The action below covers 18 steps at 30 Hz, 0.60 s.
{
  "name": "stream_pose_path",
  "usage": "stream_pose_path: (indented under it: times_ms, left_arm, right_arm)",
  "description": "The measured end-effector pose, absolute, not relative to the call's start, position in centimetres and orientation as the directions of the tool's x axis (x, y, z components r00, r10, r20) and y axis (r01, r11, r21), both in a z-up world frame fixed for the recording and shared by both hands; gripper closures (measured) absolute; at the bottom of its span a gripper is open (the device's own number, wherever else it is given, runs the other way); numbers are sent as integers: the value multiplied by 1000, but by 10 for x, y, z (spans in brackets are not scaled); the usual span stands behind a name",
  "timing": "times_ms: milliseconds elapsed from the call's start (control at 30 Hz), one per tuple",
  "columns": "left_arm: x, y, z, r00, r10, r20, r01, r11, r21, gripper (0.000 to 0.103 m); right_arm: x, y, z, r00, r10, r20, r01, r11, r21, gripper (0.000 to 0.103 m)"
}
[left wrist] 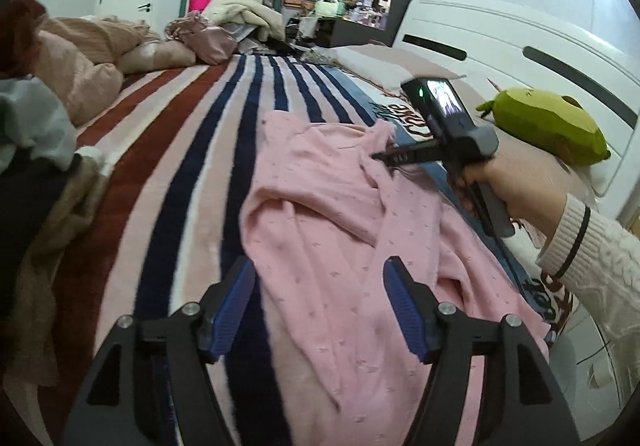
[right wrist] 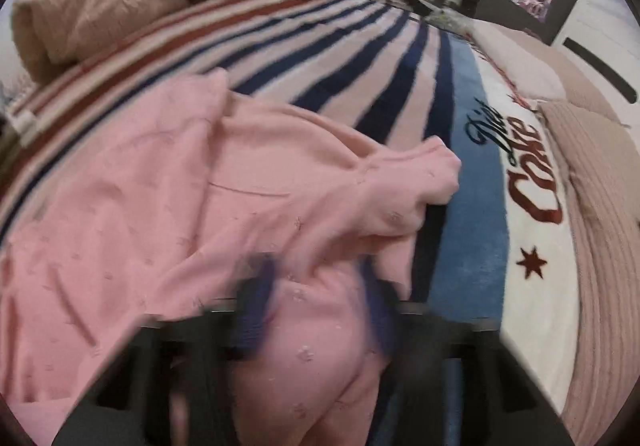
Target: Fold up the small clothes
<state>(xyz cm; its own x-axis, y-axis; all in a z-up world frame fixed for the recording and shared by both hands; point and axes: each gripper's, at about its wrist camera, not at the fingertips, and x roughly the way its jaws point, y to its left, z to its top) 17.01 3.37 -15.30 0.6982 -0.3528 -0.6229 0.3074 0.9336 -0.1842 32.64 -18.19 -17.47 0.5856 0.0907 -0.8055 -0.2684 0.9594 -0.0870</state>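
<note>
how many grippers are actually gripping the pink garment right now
1. The right gripper is shut on a bunched fold of the pink garment near its far right edge. The left gripper hangs over the near part, jaws open, gripping nothing.

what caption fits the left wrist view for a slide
Open left gripper above a pink knit garment on a striped blanket; right gripper pinches its far edge.
</note>
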Motion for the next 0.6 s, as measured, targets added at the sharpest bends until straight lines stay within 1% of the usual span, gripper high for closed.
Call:
stream_pose_path:
  times_ms: [33,67,233,333,533,600]
  left_arm:
    - [171,35,-154,699,-350,-624,305,935,-183,40]
    - [170,37,-154,700,-348,-624,302,935,-183,40]
    - [169,39,-155,701,-358,-617,302,933,-198,40]
    - [169,38,-156,701,-359,-616,304,932,-198,40]
    - [168,34,-160,688,-355,-633,305,933,-193,39]
    - [165,35,-162,681,-356,-640,308,932,-191,39]
  right_arm:
    - [325,-186,-174,592,100,-800,-255,965,-67,96]
    - [322,-190,-171,600,108,-793,-245,968,-53,97]
    - [312,-223,-154,650,96,-754,-159,987,-11,99]
    - [310,-244,-148,664,56,-746,-109,994,-22,100]
    - [317,-263,-163,616,-8,-788,-38,998,-40,100]
    - [312,-268,-163,608,30,-793,-37,999,10,98]
